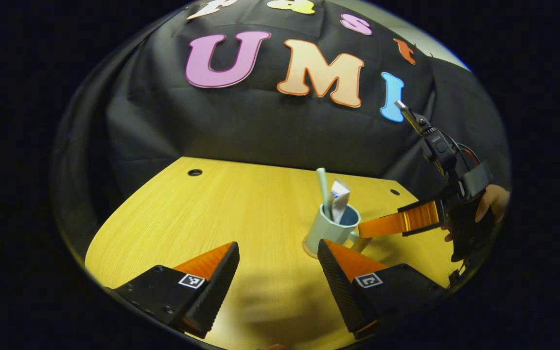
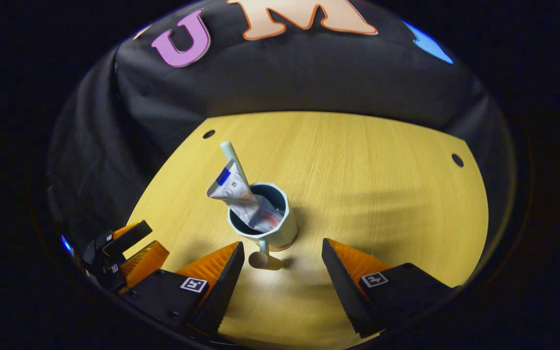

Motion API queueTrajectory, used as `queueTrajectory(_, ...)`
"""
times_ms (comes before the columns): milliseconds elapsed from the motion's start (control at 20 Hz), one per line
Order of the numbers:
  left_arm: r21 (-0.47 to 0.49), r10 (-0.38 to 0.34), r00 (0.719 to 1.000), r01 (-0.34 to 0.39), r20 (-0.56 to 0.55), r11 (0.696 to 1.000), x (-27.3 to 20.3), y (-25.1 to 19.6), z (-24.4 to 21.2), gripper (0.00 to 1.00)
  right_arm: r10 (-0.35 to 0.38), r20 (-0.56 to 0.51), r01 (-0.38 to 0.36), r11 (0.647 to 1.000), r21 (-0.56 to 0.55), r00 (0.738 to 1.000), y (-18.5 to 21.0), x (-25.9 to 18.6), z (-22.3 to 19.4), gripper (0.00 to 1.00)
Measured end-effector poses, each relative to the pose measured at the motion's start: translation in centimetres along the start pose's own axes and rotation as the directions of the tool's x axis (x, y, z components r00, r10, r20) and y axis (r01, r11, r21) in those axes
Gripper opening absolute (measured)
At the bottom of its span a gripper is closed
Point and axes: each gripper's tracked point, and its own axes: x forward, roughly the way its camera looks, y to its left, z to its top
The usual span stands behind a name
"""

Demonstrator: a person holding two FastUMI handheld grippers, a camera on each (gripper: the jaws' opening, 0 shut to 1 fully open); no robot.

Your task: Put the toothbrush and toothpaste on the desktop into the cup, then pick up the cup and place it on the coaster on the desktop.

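Left gripper point(image 1: 277, 272): fingers are held wide apart above the wooden desktop point(image 1: 241, 209), with nothing between them. Just beyond its right-hand finger, in the left gripper view, the cup point(image 1: 331, 228) is seen standing upright on a round coaster point(image 1: 307, 251), of which only a thin edge is visible at the cup's base. The toothbrush point(image 1: 323, 189) and the toothpaste point(image 1: 340, 199) are seen standing in the cup, both sticking out above the rim. Further right in that view, the right gripper point(image 1: 382, 226) is seen reaching in sideways toward the cup, held by a hand point(image 1: 491, 201); its fingertips lie close to the cup's side, and whether they touch it cannot be told.

In the right gripper view, the left gripper point(image 2: 131, 250) is seen at the lower left edge, its fingers parted. Right gripper point(image 2: 282, 272): fingers are spread open, nothing clamped. The cup point(image 2: 280, 228) is seen just ahead of the fingertips, its handle pointing into the gap between them, apparently untouched. The toothpaste point(image 2: 241, 197) leans left out of the cup, with the toothbrush point(image 2: 231, 155) behind it. Two small holes are noted in the desktop point(image 2: 382, 170) near its far corners.
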Motion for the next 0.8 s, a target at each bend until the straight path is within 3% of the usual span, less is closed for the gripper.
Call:
queueTrajectory(100,0.013,-0.012,0.999,0.012,0.033,1.000,0.0,-2.2,1.4,0.95,-0.029,0.122,0.033,0.999,-0.032,0.992,-1.7,-2.6,1.3,0.99)
queueTrajectory(250,0.043,-0.024,0.996,0.020,0.091,0.999,-0.4,-6.1,3.7,0.95,-0.067,0.281,0.077,0.997,-0.025,0.957,-4.2,-6.4,2.0,0.99)
queueTrajectory(400,0.058,-0.015,0.987,0.006,0.160,0.998,-1.3,-9.9,6.1,0.95,-0.096,0.425,0.094,0.995,0.026,0.900,-7.0,-11.2,2.8,0.99)
queueTrajectory(450,0.062,-0.002,0.981,-0.010,0.194,0.998,-1.7,-10.9,7.1,0.95,-0.113,0.461,0.104,0.994,0.043,0.880,-8.1,-12.4,2.8,0.94)
queueTrajectory(500,0.067,0.003,0.974,-0.019,0.226,0.998,-2.9,-12.4,6.5,0.95,-0.123,0.495,0.109,0.992,0.057,0.860,-9.1,-13.7,2.7,0.99)
queueTrajectory(800,0.089,0.051,0.948,-0.083,0.315,0.993,-5.7,-17.2,7.3,0.95,-0.166,0.650,0.142,0.986,0.089,0.742,-13.0,-20.4,1.7,0.99)
